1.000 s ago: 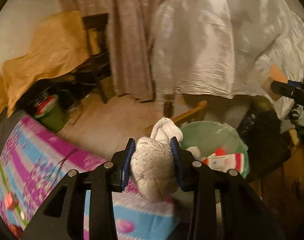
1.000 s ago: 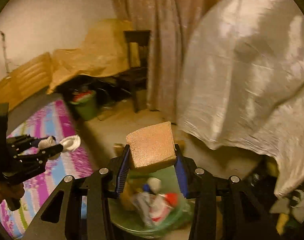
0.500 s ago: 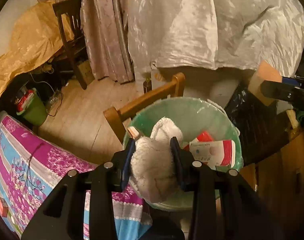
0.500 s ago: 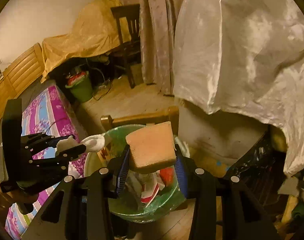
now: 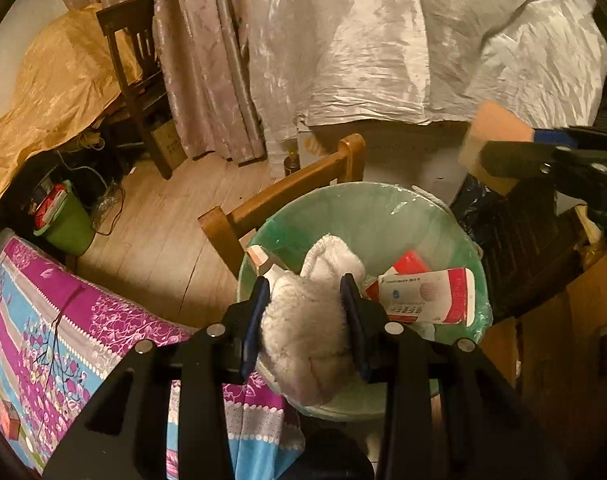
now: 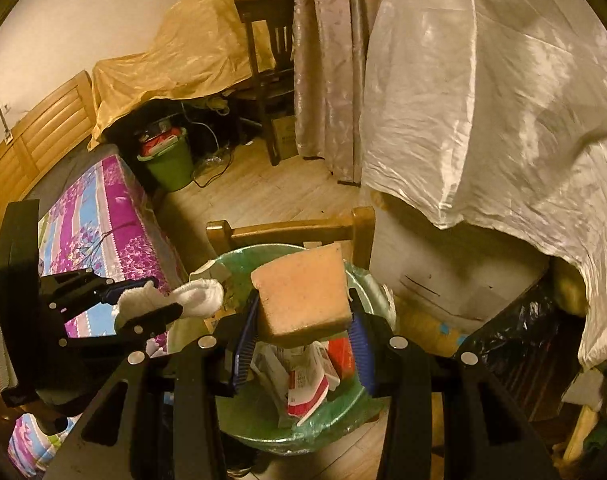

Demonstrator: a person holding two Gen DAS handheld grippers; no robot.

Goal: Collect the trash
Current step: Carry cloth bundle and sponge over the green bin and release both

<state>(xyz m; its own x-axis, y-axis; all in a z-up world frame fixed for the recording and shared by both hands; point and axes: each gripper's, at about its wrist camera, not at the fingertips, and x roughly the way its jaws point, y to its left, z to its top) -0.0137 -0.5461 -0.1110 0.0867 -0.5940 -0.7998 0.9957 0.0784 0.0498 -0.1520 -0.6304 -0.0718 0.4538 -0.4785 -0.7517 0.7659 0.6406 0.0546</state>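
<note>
My left gripper (image 5: 305, 312) is shut on a crumpled white cloth (image 5: 307, 328) and holds it above the near rim of a trash bin lined with a green bag (image 5: 367, 216). The bin holds a red and white box (image 5: 423, 296) and other packaging. My right gripper (image 6: 303, 340) is shut on an orange sponge block (image 6: 303, 296) above the same bin (image 6: 263, 436). The left gripper and cloth (image 6: 179, 300) show at the left of the right wrist view. The right gripper and sponge (image 5: 499, 128) show at the upper right of the left wrist view.
A wooden chair back (image 5: 287, 196) stands just behind the bin. A table with a purple and blue flowered cloth (image 5: 55, 320) lies to the left. A green bucket (image 5: 63, 220), a dark chair (image 5: 135, 80), curtains and a white draped sheet (image 5: 383, 40) stand beyond.
Both grippers have moved over the bin and tilted down toward it, still holding the cloth and the sponge. The bin now fills more of both views.
</note>
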